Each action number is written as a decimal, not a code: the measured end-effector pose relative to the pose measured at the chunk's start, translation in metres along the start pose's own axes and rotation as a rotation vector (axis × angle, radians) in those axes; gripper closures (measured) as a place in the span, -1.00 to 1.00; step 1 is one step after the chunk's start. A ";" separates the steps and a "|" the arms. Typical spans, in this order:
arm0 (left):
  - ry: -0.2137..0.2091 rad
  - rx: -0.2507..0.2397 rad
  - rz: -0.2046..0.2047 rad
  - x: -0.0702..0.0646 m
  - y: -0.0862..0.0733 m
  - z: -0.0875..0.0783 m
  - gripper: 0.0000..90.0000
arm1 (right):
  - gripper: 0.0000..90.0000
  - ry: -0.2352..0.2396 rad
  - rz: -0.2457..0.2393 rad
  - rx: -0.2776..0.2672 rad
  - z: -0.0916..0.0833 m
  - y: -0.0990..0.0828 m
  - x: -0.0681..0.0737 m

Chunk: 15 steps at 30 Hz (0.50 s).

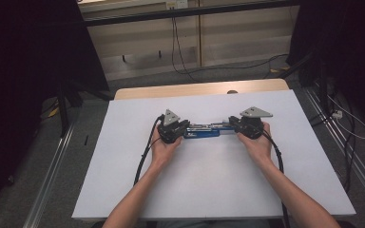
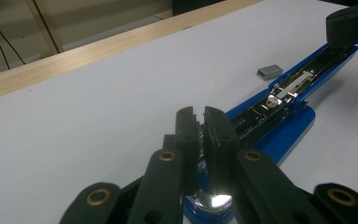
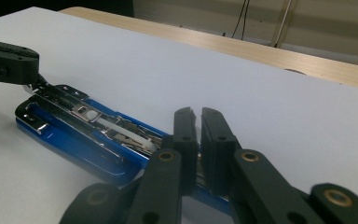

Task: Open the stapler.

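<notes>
- Fingers [image 2: 213, 128] of the left gripper [image 1: 172, 127] stand nearly together, only a thin slit between them, nipped on the near end of the blue stapler [image 1: 202, 131], as the left gripper view reads it; the chrome hinge shows right under them.
- Right gripper [image 1: 248, 126]: its fingers [image 3: 212, 128] also nearly together, pinching the stapler's other end as far as the right gripper view shows.
- Stapler lies swung open flat at the middle of the desk [image 1: 123, 190], running 9 to 3 o'clock between the two grippers, staple channel up.
- Small strip of staples [image 2: 270, 71] lies on the desk just beside the open channel, apart from it, near the right gripper's end.
- Step in hand, by my judgement: holding the stapler spread open for loading.
- Next move likely calls for one gripper to let go, open wide enough for the staple strip, and pick it up while the other steadies the stapler. The strip is small and flat, so the pinch must be low and square.
- Edges and room: bare white surface all round. The wooden far edge [image 1: 195, 89] at 12 o'clock is well apart. Side edges at 9 and 3 are well clear of both hands. Cables [image 1: 142, 159] trail back toward 6 o'clock, out of the working path.
</notes>
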<state>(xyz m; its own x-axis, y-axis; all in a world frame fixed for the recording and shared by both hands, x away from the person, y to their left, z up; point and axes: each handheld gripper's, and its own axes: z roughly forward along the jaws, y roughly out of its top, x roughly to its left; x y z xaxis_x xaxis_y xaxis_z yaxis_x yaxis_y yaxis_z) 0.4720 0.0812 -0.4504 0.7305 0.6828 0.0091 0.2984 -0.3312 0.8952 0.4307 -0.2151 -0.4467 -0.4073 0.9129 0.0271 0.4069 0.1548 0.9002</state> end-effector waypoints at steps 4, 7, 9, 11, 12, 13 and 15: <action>-0.004 -0.015 -0.016 0.002 0.001 -0.004 0.79 | 0.84 0.016 0.002 -0.002 -0.003 -0.001 -0.002; -0.014 -0.024 -0.018 0.001 0.001 -0.006 0.68 | 0.80 0.024 0.001 -0.004 -0.005 -0.002 -0.002; -0.022 -0.027 -0.021 0.000 0.002 -0.007 0.63 | 0.75 0.030 0.002 -0.009 -0.007 -0.002 -0.003; -0.025 -0.033 -0.023 -0.001 0.003 -0.008 0.54 | 0.69 0.034 0.012 -0.012 -0.008 -0.001 -0.004; -0.025 -0.036 -0.020 -0.002 0.003 -0.009 0.50 | 0.65 0.036 0.016 -0.015 -0.009 -0.001 -0.005; -0.024 -0.038 -0.019 -0.002 0.004 -0.010 0.44 | 0.58 0.039 0.021 -0.018 -0.010 -0.001 -0.005; -0.028 -0.041 -0.040 -0.001 0.005 -0.011 0.28 | 0.47 0.039 0.029 -0.019 -0.011 -0.001 -0.006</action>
<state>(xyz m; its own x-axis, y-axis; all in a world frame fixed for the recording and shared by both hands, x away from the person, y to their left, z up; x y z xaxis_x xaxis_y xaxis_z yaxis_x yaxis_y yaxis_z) 0.4658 0.0858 -0.4416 0.7356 0.6763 -0.0390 0.3028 -0.2768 0.9120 0.4240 -0.2246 -0.4431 -0.4274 0.9014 0.0697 0.4037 0.1213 0.9068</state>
